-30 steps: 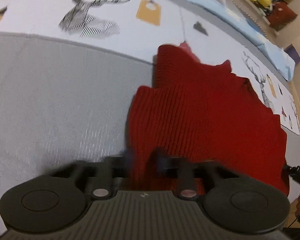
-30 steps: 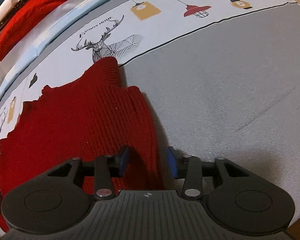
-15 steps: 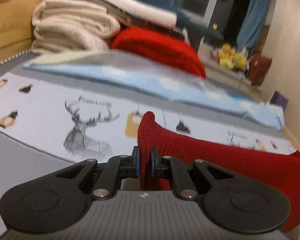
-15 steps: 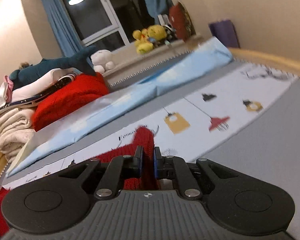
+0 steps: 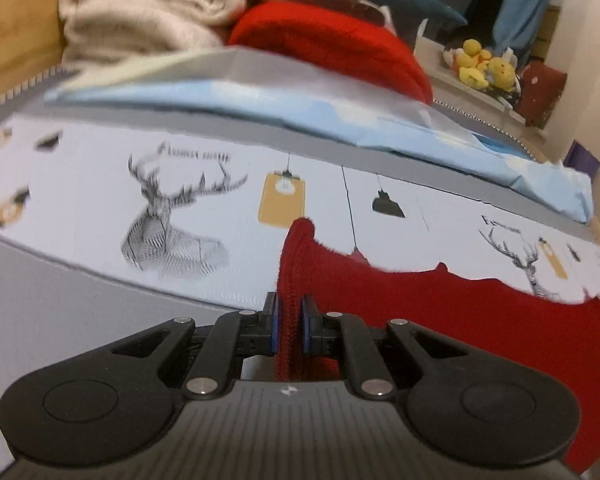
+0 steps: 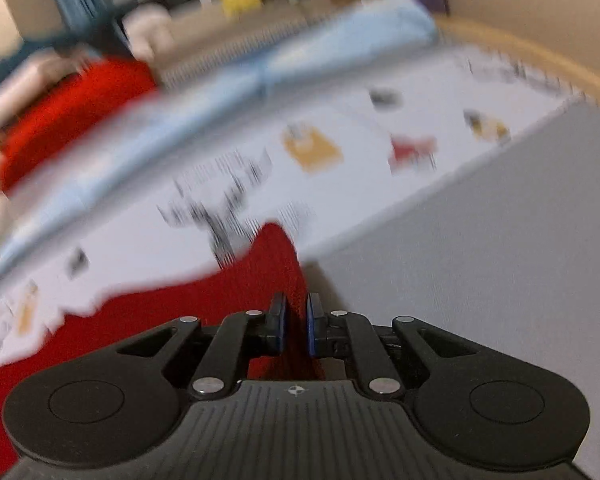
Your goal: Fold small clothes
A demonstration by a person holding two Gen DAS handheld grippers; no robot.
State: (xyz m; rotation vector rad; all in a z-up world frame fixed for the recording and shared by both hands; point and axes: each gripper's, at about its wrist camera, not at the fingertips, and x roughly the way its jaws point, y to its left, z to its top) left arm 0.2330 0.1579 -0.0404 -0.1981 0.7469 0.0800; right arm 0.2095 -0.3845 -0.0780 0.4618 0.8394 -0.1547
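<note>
Over the deer-print bedsheet (image 5: 100, 200), both tongs, left (image 5: 288, 322) and right (image 6: 296, 328), pinched the red knit sweater (image 5: 440, 312) tight.

Both tongs point downward at a slant: left tongs (image 5: 288, 322) and right tongs (image 6: 295, 325) are clamped on red knit cloth (image 5: 440, 312).

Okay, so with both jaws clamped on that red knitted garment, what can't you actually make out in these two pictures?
- Red knitted garment: left wrist view, its near edge hidden behind the black left gripper; the frame cuts its right end.
- Same garment, right wrist view: the right gripper body covers the pinched fold.
- Deer-print bed cover: right wrist view, motion-blurred, print unreadable.
- Yellow plush toys: left wrist view, too small to count.
</note>
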